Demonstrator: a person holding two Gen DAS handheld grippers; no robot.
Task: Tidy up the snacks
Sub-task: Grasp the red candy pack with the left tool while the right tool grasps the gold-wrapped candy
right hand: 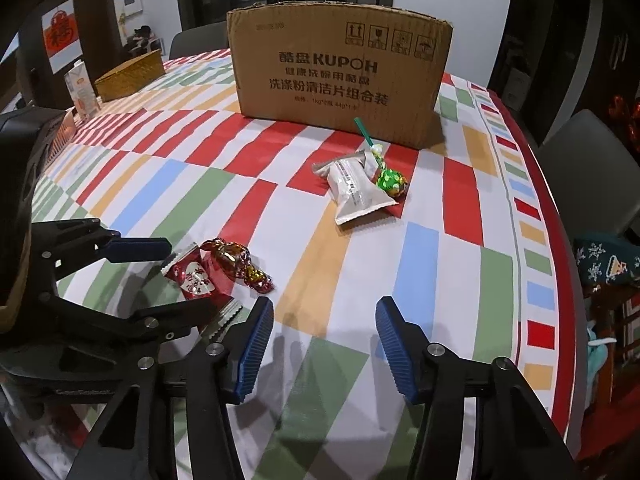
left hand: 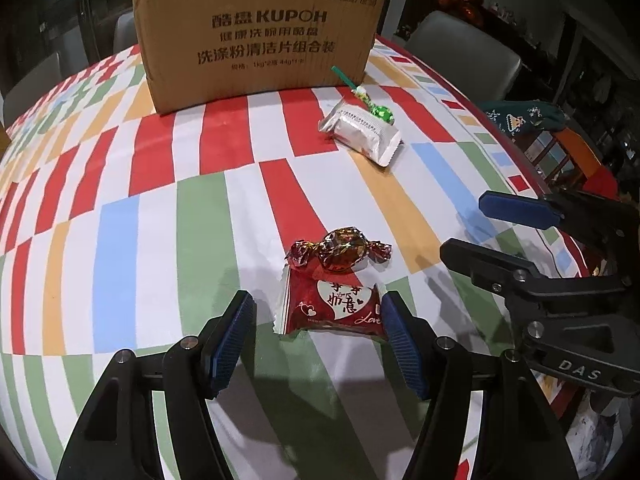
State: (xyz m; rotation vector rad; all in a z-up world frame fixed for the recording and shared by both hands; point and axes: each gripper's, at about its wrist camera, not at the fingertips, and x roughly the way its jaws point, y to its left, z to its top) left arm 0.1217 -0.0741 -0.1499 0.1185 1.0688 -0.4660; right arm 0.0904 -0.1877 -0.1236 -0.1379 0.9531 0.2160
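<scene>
A red snack packet point(left hand: 334, 308) lies on the striped tablecloth, with a foil-wrapped candy point(left hand: 340, 250) resting on its far edge. My left gripper point(left hand: 318, 314) is open, its blue pads on either side of the red packet. Further back a silver packet point(left hand: 362, 128) lies with a green lollipop point(left hand: 382, 112) beside it. A cardboard box point(left hand: 260, 36) stands at the back. My right gripper point(right hand: 324, 320) is open and empty above bare cloth; the red packet point(right hand: 196, 276), candy point(right hand: 236, 260), silver packet point(right hand: 356, 188) and lollipop point(right hand: 390, 180) show in its view.
The right gripper point(left hand: 520, 232) shows at the right in the left wrist view. A woven basket point(right hand: 130, 74) and a carton point(right hand: 82, 90) stand at the far left. The table's red edge point(right hand: 560, 220) runs along the right, with chairs beyond.
</scene>
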